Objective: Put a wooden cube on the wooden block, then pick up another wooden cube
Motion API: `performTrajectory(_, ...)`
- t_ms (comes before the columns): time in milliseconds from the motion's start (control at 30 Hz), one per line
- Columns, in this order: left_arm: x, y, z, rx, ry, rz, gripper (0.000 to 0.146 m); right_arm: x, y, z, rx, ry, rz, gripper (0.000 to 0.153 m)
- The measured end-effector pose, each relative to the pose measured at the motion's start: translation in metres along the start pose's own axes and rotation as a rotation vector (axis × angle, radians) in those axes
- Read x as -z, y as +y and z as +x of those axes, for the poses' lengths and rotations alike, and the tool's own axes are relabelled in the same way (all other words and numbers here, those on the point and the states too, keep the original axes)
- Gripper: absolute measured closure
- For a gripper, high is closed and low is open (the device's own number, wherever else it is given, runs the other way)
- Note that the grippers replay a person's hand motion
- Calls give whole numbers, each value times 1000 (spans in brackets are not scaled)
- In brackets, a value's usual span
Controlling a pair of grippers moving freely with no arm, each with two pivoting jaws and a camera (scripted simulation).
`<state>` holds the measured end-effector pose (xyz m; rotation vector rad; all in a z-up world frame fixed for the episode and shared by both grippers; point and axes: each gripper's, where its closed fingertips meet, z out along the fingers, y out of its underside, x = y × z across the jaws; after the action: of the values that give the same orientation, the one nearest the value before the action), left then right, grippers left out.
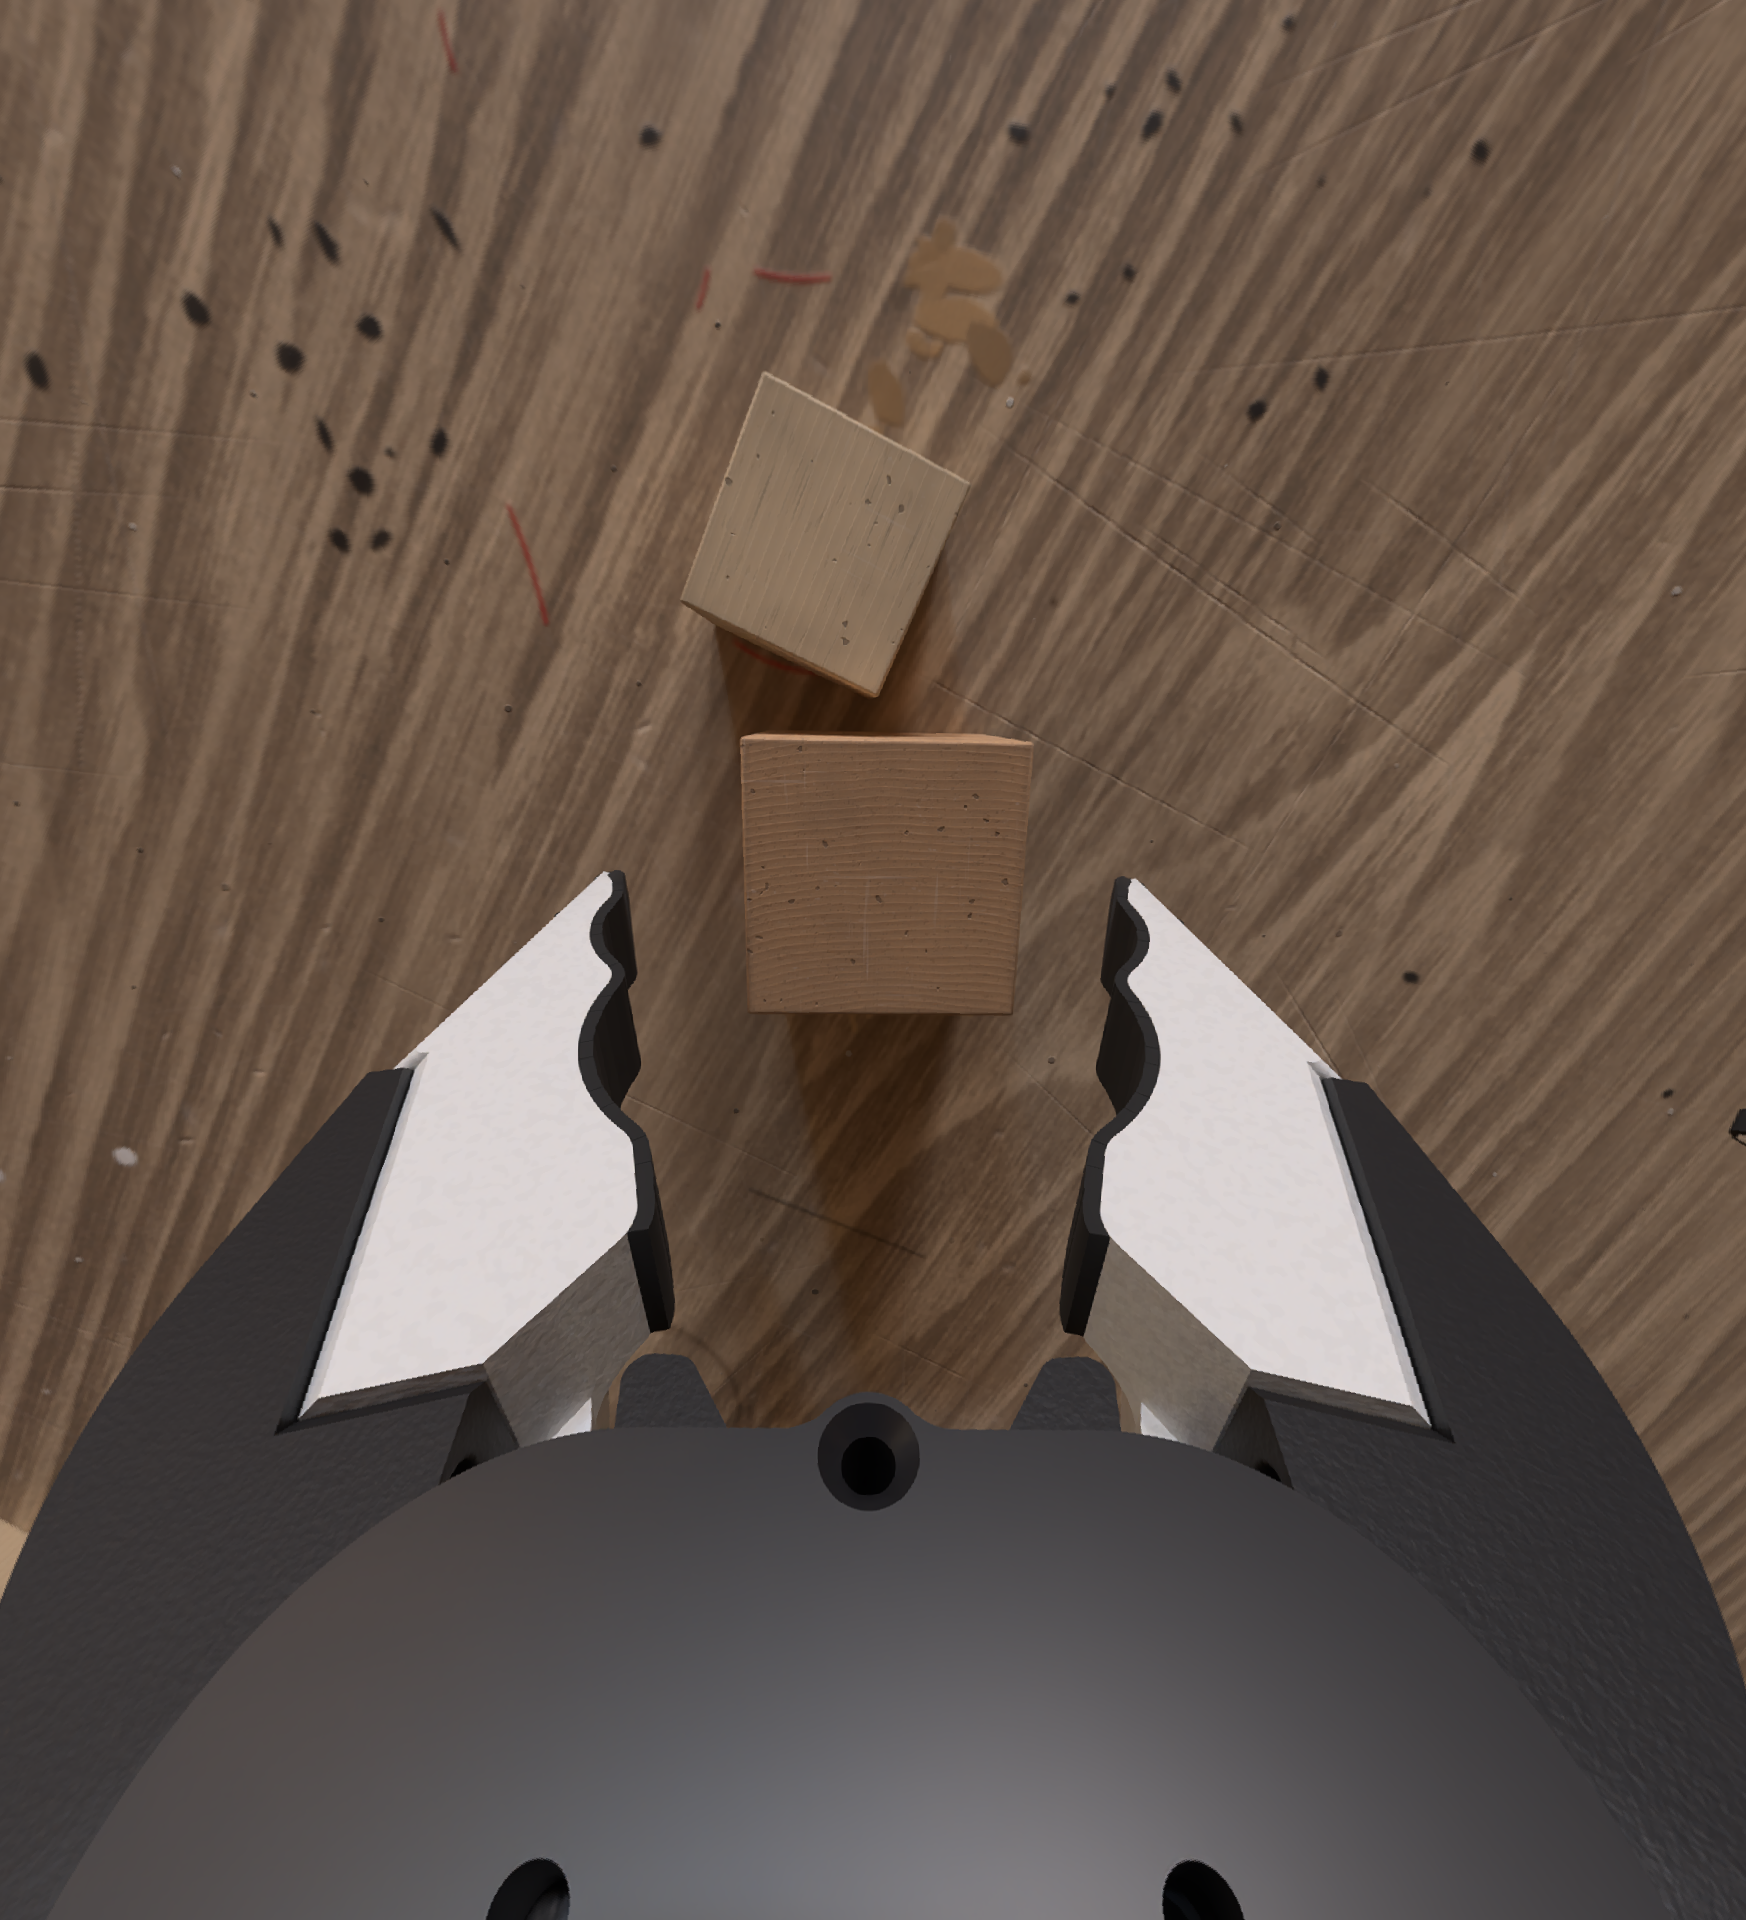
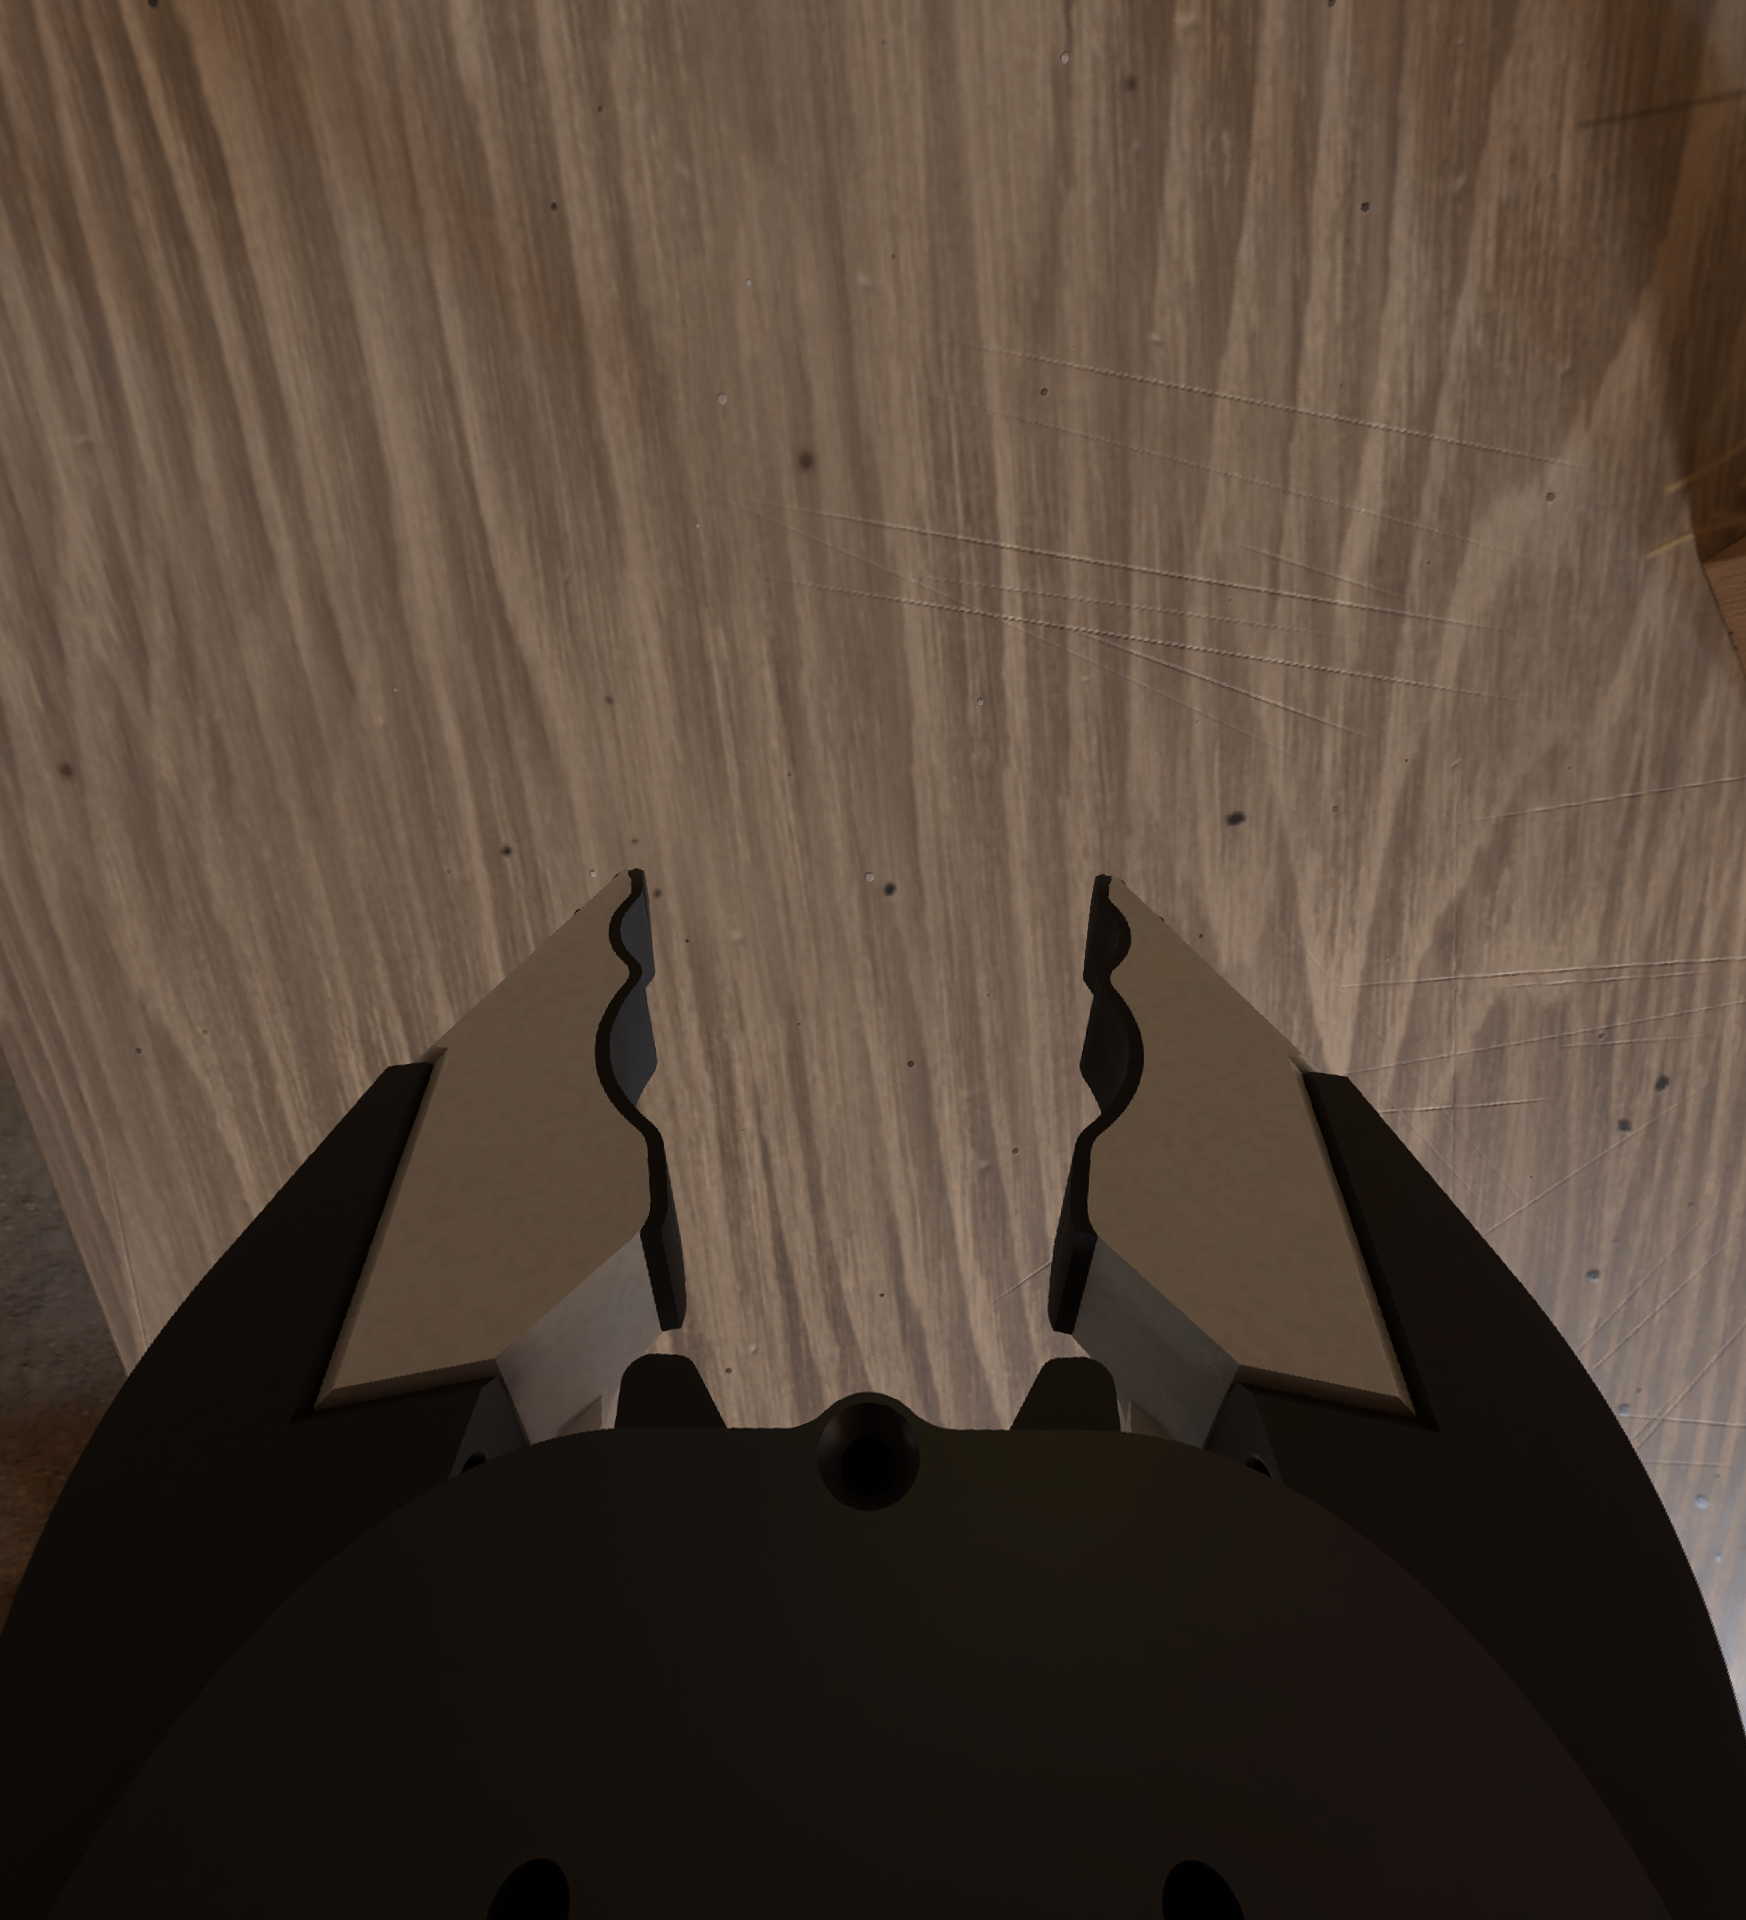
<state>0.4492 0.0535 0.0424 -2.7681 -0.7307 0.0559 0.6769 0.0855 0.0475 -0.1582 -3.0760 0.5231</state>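
Left tool [image 1: 867, 883] spread above darker wooden cube [image 1: 887, 873], not touching

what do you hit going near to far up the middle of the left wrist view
left gripper, open → darker cube, between the fingertips → paler cube, tilted, just beyond it → tan stain on the table
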Motion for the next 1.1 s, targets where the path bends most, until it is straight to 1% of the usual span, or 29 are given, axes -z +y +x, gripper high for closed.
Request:
performTrajectory(167, -11, 6, 0, -2, 7, -45, 64, -3, 2, 2, 1, -7, 1, 68)
performTrajectory(200, -13, 7, 1, -2, 18, -53, 72, -3, 2, 2, 2, -9, 1, 68)
performTrajectory(233, -14, 7, 2, 2, 30, -57, 84, -4, 1, 2, 4, -10, 1, 68)
performTrajectory(267, -14, 7, 3, 6, 39, -55, 87, -4, 1, 2, 6, -11, 1, 68)
performTrajectory(567, -14, 7, 4, 10, 42, -75, 87, -4, 1, 1, 4, -7, -2, 69)
performTrajectory(667, -4, 6, 3, 16, 38, -58, 87, -4, 0, 1, 3, -5, -3, 69)
performTrajectory(733, 12, 5, 1, 19, 27, -31, 87, -4, 0, 1, 5, -4, -3, 69)
performTrajectory(800, 36, 6, -5, 32, 6, 6, 87, -4, -1, 0, 7, -5, -2, 69)
performTrajectory(967, 126, 21, -47, 125, -94, 151, 87, -6, -4, -2, 18, -9, -6, 69)
performTrajectory(1100, 193, 57, -96, 258, -185, 239, 87, -7, -7, -4, 27, -13, -8, 69)
